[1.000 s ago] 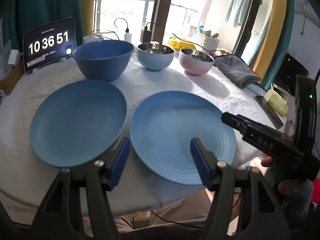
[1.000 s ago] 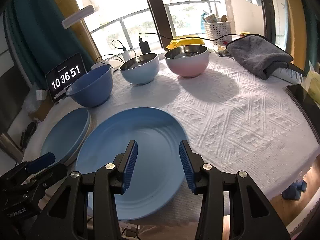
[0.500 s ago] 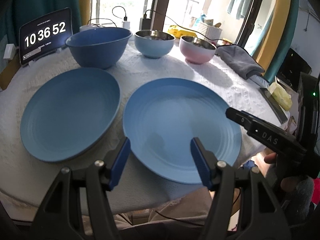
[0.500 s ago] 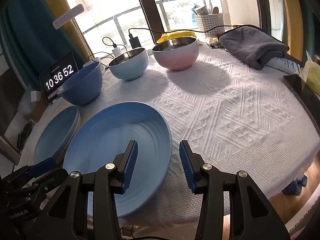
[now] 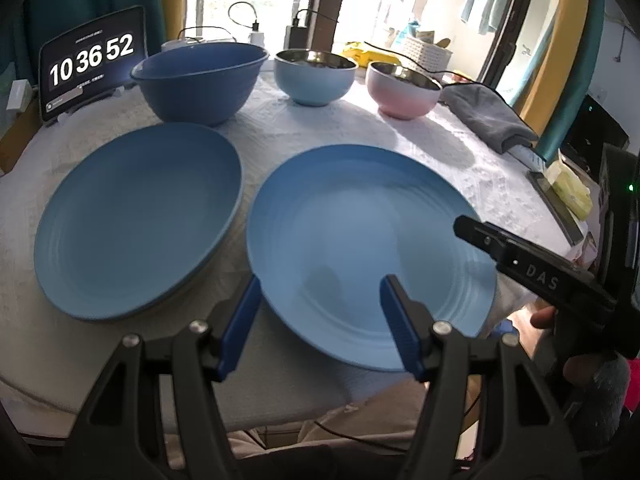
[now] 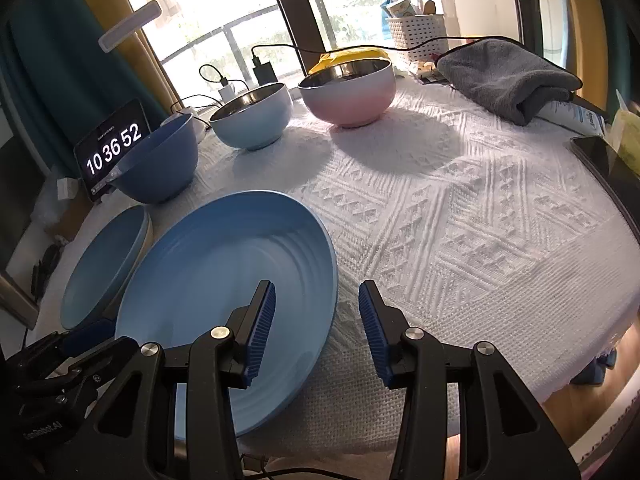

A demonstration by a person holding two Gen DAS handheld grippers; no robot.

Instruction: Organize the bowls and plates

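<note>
Plates and bowls lie unstacked across the frame's centre and top; left gripper and right gripper both gape, holding nothing; everything remains.

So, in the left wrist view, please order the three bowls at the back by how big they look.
1. dark blue bowl: clearly the widest and deepest.
2. light blue bowl and pink bowl: these two look about alike. The light blue one may appear slightly larger, but the fisheye makes that unsure, so I do not rank them.

backlit, window blown out | bowl shadows toward camera | fisheye-warped edges
</note>
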